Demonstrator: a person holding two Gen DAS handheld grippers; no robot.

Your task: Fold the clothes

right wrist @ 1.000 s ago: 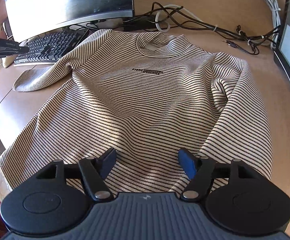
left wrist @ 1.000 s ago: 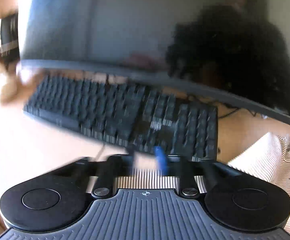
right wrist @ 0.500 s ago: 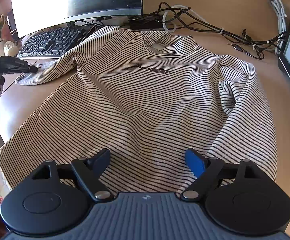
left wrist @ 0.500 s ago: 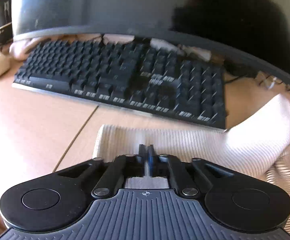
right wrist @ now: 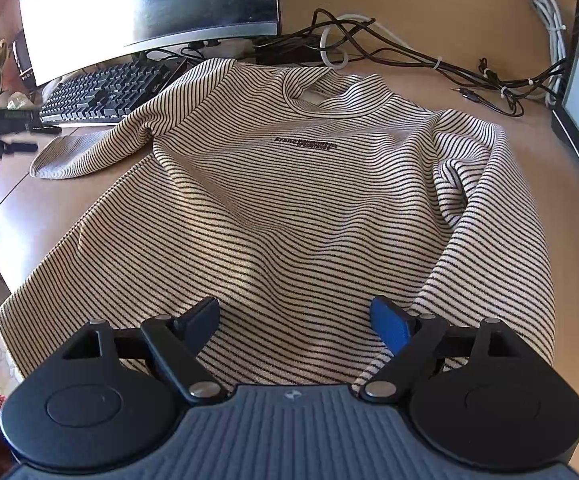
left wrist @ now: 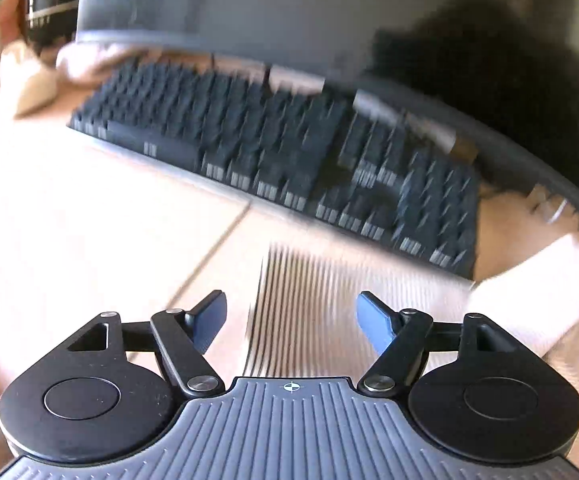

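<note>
Left gripper (left wrist: 291,316) is tilting down, jaws opening over the striped shirt's (right wrist: 289,208) blurred sleeve cuff (left wrist: 309,300), unpinched. Right gripper (right wrist: 295,326) is hovering spread above the hem; keyboard (left wrist: 289,152) is smearing beyond.

keyboard (left wrist: 289,152) motion-blurred, sleeve cuff (left wrist: 301,304) smeared

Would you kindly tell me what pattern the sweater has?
The sweater has thin dark horizontal stripes on cream, clearest in the right wrist view.

Shirt (right wrist: 289,208) on desk (right wrist: 529,128) — keyboard (right wrist: 101,94) behind-left
</note>
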